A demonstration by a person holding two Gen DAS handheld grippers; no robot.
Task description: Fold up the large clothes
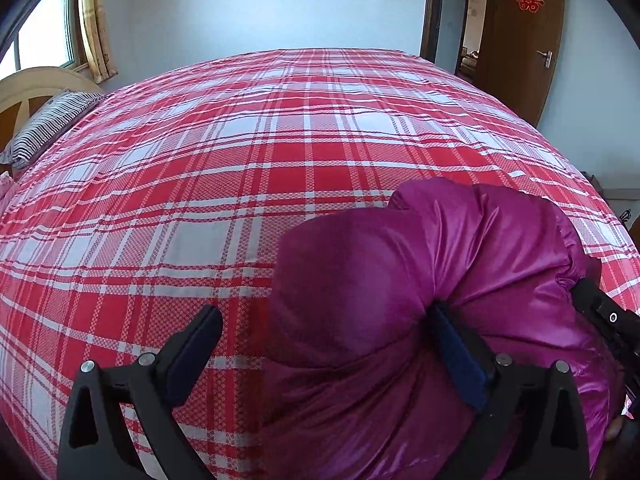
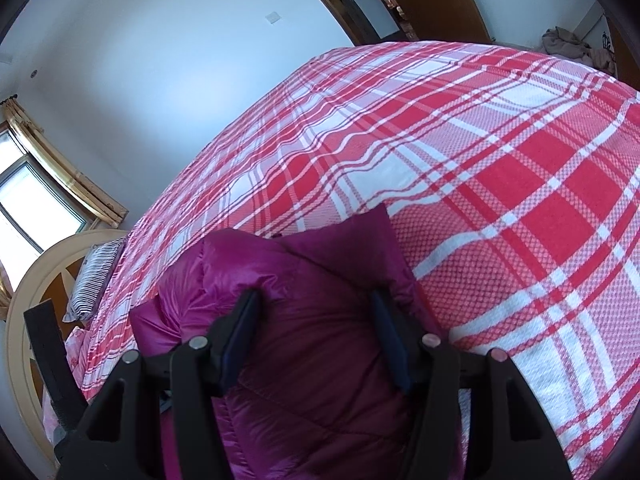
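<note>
Magenta puffer jacket (image 2: pixel 316 364) between right gripper (image 2: pixel 316 312) fingers — on plaid bedspread (image 2: pixel 520 200).

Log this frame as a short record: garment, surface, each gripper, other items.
garment: magenta puffy jacket, bundled at the bed's near edge
surface: red and white plaid bedcover
left gripper: open, right finger pressed into the jacket, left finger over the bedcover
right gripper: open, fingers straddling the jacket
other items: striped pillow by the headboard; brown door ajar
</note>
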